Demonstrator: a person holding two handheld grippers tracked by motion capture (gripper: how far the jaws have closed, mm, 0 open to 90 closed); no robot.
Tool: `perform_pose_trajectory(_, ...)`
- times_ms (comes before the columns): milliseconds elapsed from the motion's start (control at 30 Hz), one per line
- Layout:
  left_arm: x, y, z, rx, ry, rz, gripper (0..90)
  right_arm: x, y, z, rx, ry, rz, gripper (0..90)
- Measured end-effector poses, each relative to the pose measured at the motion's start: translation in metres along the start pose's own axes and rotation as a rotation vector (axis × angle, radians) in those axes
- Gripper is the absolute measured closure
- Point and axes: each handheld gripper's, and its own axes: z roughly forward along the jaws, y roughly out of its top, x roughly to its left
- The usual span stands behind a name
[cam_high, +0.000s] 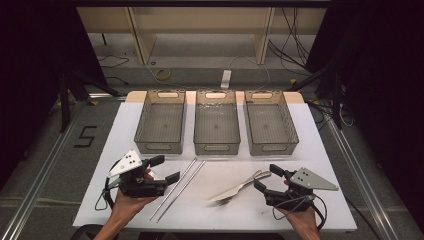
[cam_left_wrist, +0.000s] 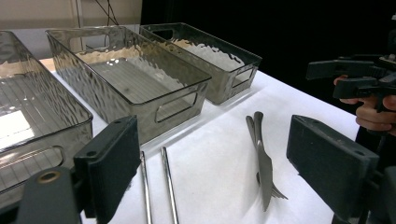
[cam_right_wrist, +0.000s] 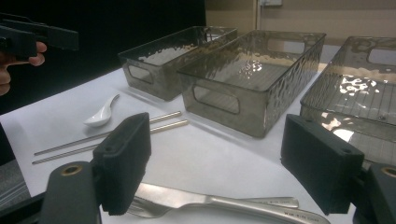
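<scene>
A pair of metal chopsticks lies on the white mat, left of centre. A knife and a fork lie together right of centre. A white spoon rests close to my left gripper. My left gripper hovers open beside the chopsticks, empty. My right gripper is open just right of the knife and fork, holding nothing.
Three clear grey bins stand in a row at the back of the mat: left, middle, right. All look empty. The white mat ends close to each hand, with dark floor and cables beyond.
</scene>
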Motion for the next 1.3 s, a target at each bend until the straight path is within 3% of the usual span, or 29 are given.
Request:
perform_pose_trajectory(1000,0.004,0.003,0.003,0.034,0.026,-0.029,17.4,-0.001,0.000,-0.001,0.007,-0.006,0.006,25.4)
perform_pose_trajectory(1133,0.008,0.005,0.007,0.087,0.038,-0.040,18.7,-0.002,0.000,-0.001,0.010,-0.007,0.009,25.5)
perform_pose_trajectory(1233,0.012,0.008,0.012,0.161,0.065,-0.059,19.2,-0.001,0.000,0.000,0.012,-0.005,0.009,25.5)
perform_pose_trajectory(1300,0.013,0.009,0.016,0.220,0.088,-0.050,20.1,-0.001,0.000,0.000,0.017,-0.003,0.008,25.5)
